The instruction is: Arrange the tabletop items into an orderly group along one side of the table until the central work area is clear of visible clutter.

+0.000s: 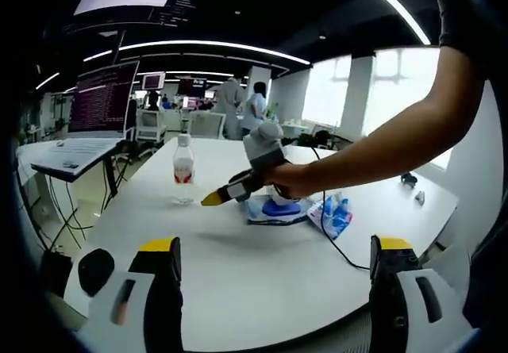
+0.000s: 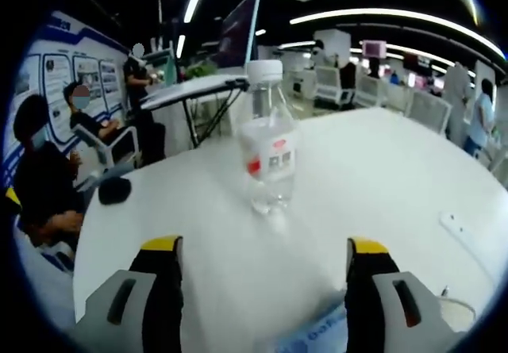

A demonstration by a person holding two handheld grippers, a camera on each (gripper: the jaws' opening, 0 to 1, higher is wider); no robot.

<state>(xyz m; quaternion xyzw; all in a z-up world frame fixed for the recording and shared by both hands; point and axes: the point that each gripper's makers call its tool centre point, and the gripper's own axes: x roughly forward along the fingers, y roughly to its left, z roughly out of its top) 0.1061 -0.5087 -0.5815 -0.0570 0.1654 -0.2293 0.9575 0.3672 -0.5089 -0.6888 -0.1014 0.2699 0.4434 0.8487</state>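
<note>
Reaching toward the upright water bottle with jaws spread wide, right gripper lines up a grasp; left gripper hangs back, wide too.

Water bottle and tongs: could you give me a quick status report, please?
Both tongs open, empty. Right tongs face the upright water bottle, short of it. Blue packets lie mid-table. Path clear.

left tongs gaping; right tongs gaping, arm outstretched
</note>
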